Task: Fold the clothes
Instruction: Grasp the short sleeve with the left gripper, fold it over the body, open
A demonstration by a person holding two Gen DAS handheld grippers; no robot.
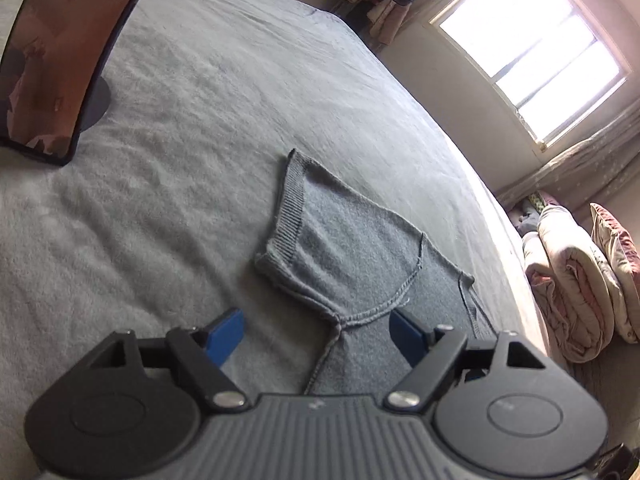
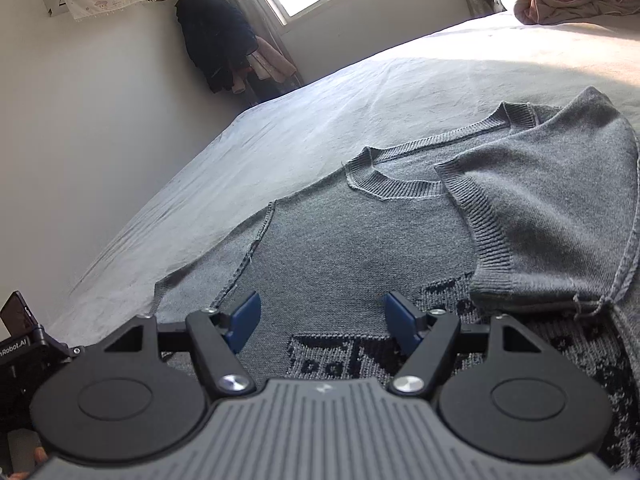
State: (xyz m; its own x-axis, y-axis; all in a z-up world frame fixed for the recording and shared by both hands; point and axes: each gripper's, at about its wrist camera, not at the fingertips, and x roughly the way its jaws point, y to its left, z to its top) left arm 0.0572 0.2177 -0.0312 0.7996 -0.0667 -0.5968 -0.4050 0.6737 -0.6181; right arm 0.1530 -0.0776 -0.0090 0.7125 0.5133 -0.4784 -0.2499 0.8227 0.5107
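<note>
A grey knitted sweater (image 2: pixel 360 232) with a dark pattern lies spread on the bed, its ribbed collar (image 2: pixel 400 190) towards the window. One short sleeve (image 2: pixel 548 216) is folded over onto the chest. My right gripper (image 2: pixel 320 320) hovers open just above the sweater's body, nothing between its blue pads. In the left wrist view the other sleeve (image 1: pixel 320 240) lies flat with its ribbed cuff (image 1: pixel 288 208) pointing away. My left gripper (image 1: pixel 316 332) is open over the armpit seam (image 1: pixel 340 320), with no cloth pinched.
The bed is covered by a pale grey sheet (image 1: pixel 200 120). A dark curved headboard (image 1: pixel 52 60) rises at the left. Rolled pink quilts (image 1: pixel 576 280) lie past the bed's right edge. Dark clothes (image 2: pixel 216 40) hang in the corner beside a bright window (image 1: pixel 532 48).
</note>
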